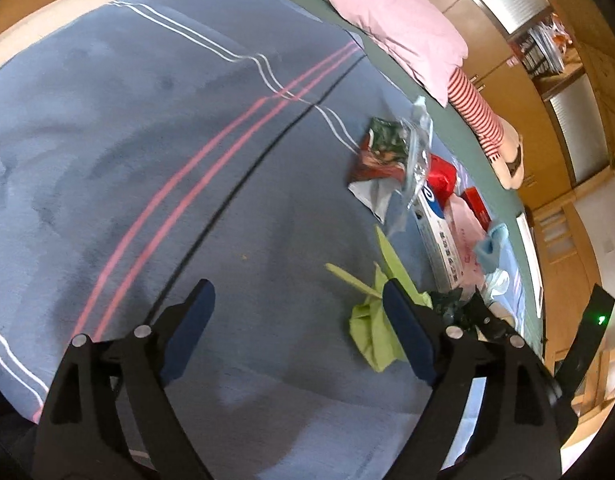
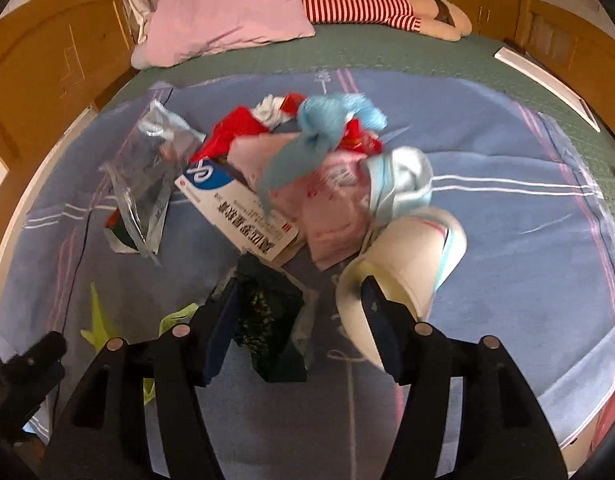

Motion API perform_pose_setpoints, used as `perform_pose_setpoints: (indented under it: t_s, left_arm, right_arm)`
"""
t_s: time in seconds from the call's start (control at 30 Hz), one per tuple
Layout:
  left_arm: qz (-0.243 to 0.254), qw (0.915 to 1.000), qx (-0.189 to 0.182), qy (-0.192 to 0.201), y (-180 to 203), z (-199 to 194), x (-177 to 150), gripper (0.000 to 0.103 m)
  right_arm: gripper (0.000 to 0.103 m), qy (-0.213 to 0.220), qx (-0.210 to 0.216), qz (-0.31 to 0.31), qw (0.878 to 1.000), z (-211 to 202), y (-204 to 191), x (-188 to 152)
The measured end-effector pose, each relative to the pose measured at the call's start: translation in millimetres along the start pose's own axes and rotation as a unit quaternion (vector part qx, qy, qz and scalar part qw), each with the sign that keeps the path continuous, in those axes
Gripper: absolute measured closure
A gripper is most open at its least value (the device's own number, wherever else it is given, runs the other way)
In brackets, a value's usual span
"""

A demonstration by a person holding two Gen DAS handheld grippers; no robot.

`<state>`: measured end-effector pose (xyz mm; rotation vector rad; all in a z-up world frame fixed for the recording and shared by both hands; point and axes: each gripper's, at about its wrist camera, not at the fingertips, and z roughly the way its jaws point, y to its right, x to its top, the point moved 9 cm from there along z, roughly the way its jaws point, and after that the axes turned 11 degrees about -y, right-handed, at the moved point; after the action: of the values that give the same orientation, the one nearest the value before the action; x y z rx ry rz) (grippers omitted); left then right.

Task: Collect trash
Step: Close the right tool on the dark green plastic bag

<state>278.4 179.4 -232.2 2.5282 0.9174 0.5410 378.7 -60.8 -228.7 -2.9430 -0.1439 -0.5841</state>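
A heap of trash lies on the blue striped bedspread: a white-and-blue box, a pink plastic bag, a light blue rag, red wrappers and a clear bag. My right gripper is open just in front of the heap. A dark green wrapper sits between its fingers, close to the left pad and apart from the right one. A white paper cup lies behind the right finger. My left gripper is wide open over bare bedspread, with crumpled lime-green paper beside its right finger.
A pink pillow and a red-and-white striped soft toy lie at the head of the bed on a green cover. Wooden cupboards surround the bed. A snack wrapper lies at the heap's edge.
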Motion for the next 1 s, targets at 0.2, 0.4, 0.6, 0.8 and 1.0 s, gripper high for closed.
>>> perform_pose_setpoints:
  t_s: [0.2, 0.4, 0.6, 0.8, 1.0]
  left_arm:
    - [0.008, 0.9999, 0.001, 0.014, 1, -5, 3, 0.017]
    - [0.015, 0.9997, -0.010, 0.014, 3, -9, 2, 0.017]
    - [0.022, 0.9996, -0.013, 0.013, 5, -11, -1, 0.017]
    - [0.027, 0.9995, -0.009, 0.011, 7, -11, -4, 0.017]
    - [0.032, 0.9994, -0.005, 0.008, 8, -10, -5, 0.015]
  right_arm:
    - [0.078, -0.010, 0.040, 0.002, 0.999, -14, -6, -12]
    - [0.078, -0.012, 0.116, 0.025, 0.993, -46, 1, -39]
    - [0.054, -0.043, 0.159, 0.057, 0.985, -53, 18, -55]
    - [0.046, -0.067, 0.083, 0.104, 0.989, -53, 49, -68]
    - [0.046, -0.059, 0.091, 0.123, 0.986, -49, 53, -70]
